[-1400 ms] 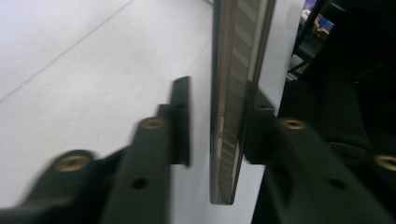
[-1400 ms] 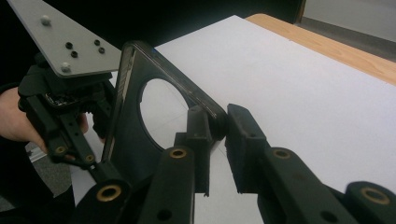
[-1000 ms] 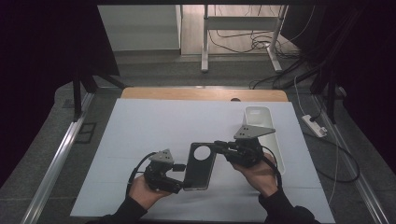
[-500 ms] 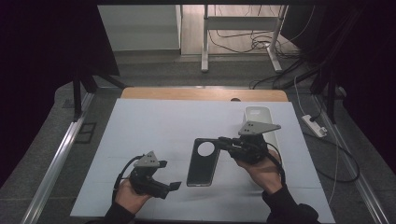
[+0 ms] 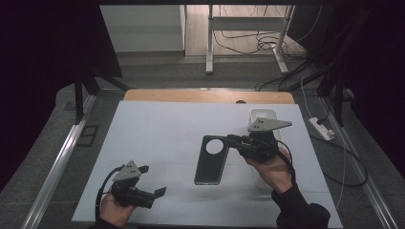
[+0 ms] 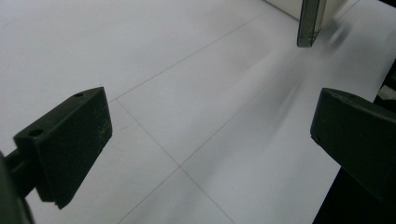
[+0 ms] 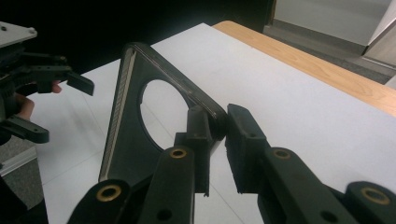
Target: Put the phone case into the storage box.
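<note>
Pinching phone case [image 5: 212, 159], right tool [image 5: 235, 140]

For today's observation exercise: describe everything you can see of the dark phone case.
The phone case is a dark, slim, plastic-looking shell with rounded corners and a large round camera hole near its top. It is empty. The right gripper pinches its upper corner and holds it tilted above the white table. The left gripper, jaws just opened, is apart from it.

I see the phone case [image 6: 308, 22] cut off by the left gripper view's top edge; in the high view my right hand [image 5: 271, 164] partly hides a white box [image 5: 263, 116]
</note>
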